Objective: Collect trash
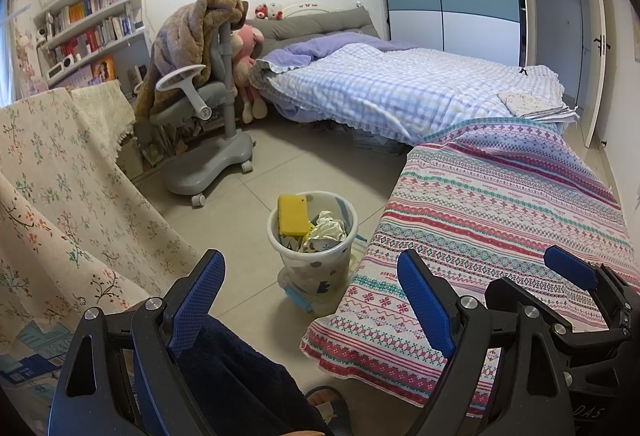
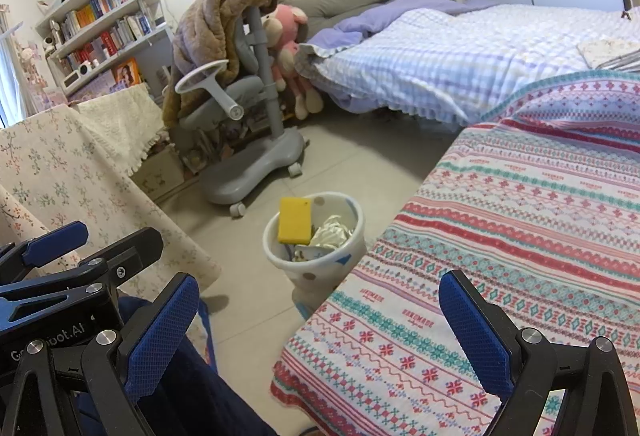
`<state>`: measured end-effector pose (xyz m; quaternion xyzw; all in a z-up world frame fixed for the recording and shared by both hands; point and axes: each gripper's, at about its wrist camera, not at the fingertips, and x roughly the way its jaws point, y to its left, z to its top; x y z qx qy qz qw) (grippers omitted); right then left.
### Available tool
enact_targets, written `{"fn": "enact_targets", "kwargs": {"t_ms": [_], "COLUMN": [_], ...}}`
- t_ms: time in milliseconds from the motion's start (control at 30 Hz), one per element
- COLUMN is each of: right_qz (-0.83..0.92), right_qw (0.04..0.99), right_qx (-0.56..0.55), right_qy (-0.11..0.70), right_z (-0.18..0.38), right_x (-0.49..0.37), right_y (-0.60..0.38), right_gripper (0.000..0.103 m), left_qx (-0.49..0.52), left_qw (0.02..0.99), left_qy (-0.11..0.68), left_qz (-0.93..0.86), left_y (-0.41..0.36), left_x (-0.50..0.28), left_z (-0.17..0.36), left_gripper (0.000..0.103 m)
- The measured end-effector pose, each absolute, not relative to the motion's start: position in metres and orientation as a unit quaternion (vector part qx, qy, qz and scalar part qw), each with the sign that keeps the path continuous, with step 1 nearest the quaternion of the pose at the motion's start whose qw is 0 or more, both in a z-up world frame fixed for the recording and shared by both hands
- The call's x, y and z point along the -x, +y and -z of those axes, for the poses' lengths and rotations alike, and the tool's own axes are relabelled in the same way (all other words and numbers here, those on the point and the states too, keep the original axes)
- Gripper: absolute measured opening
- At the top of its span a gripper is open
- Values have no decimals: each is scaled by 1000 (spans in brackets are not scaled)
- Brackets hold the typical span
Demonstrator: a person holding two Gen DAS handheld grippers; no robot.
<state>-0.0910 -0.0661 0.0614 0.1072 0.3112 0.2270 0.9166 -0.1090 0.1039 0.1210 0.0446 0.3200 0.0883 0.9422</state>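
A white trash bin [image 1: 320, 268] [image 2: 320, 272] stands on the tiled floor between a floral-covered table and a striped-covered surface. Inside it lie a yellow sponge [image 1: 292, 215] [image 2: 295, 220], crumpled white paper [image 1: 329, 227] [image 2: 332, 232] and other scraps. My left gripper [image 1: 312, 300] hangs open above the floor, short of the bin, with nothing between its blue fingers. My right gripper [image 2: 320, 340] is also open and empty, over the corner of the striped cloth. The right gripper [image 1: 576, 272] shows at the lower right of the left wrist view.
A striped cloth [image 1: 500, 228] [image 2: 520, 215] covers a surface on the right. A floral tablecloth [image 1: 60, 195] [image 2: 60, 171] drapes on the left. A grey wheeled chair [image 1: 208, 139] with a brown blanket, a bed [image 1: 400, 87] and a bookshelf [image 1: 88, 19] stand behind. A dark blue sleeve [image 1: 240, 376] lies below.
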Motion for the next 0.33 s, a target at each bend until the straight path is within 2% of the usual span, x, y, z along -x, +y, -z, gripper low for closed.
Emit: {"fn": "enact_targets", "kwargs": {"t_ms": [333], "right_qz": [-225], "right_qw": [917], "right_qx": [-108], "right_qy": [312], "right_z": [-62], "right_x": [93], "right_y": [-65], "right_gripper": [100], "left_qx": [-43], "left_qw": [942], "left_qy": [321], "left_qz": [-89], "left_y": [100], "left_x": [112], "left_z": [-116], "left_gripper": [90]}}
